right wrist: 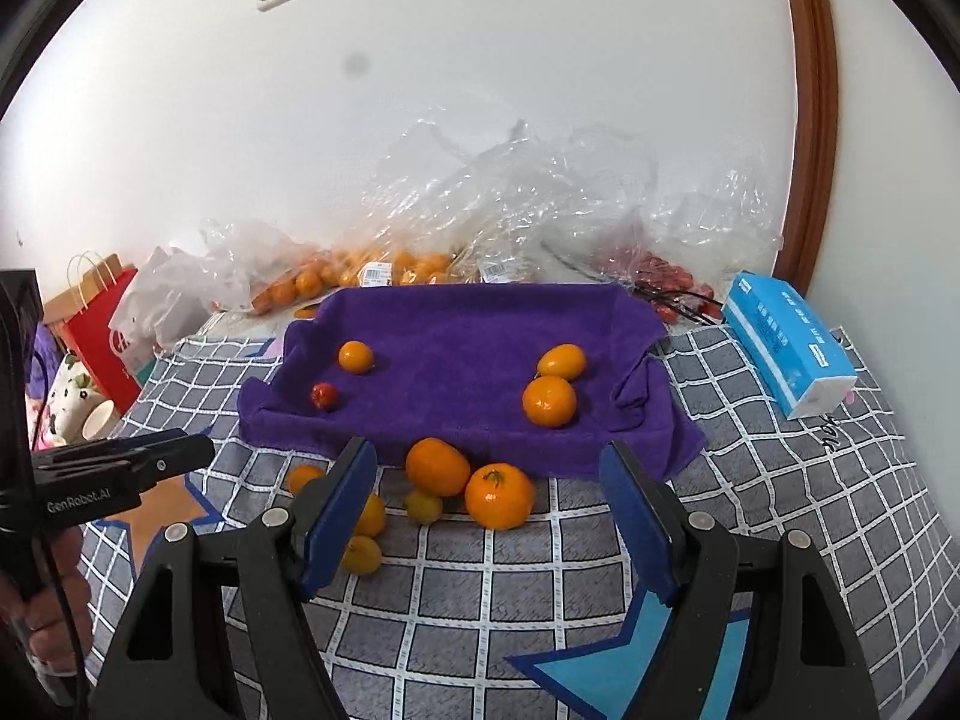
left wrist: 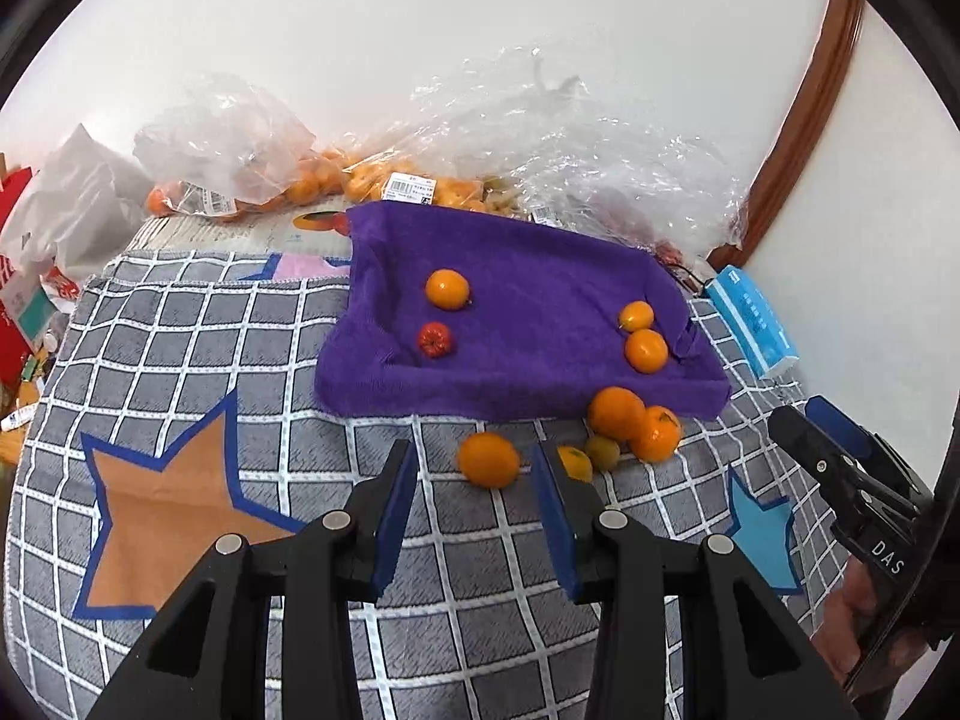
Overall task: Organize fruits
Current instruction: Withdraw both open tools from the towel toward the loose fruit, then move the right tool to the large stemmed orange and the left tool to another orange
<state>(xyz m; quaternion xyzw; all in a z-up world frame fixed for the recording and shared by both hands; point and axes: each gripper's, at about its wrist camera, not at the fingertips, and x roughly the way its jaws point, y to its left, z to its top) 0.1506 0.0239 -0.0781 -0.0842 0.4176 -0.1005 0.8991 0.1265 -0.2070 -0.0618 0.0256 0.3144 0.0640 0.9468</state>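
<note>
Four fruits lie on the purple towel (right wrist: 468, 354): an orange (right wrist: 355, 356) and a small red fruit (right wrist: 324, 396) at its left, two more oranges (right wrist: 549, 401) at its right. A loose cluster of oranges (right wrist: 499, 495) sits on the checked cloth (right wrist: 780, 480) just in front of the towel's near edge. The left gripper (left wrist: 474, 516) and the right gripper (right wrist: 486, 516) both hover spread apart and empty, near that cluster. A blue tissue pack (right wrist: 786, 342) lies at the far right.
</note>
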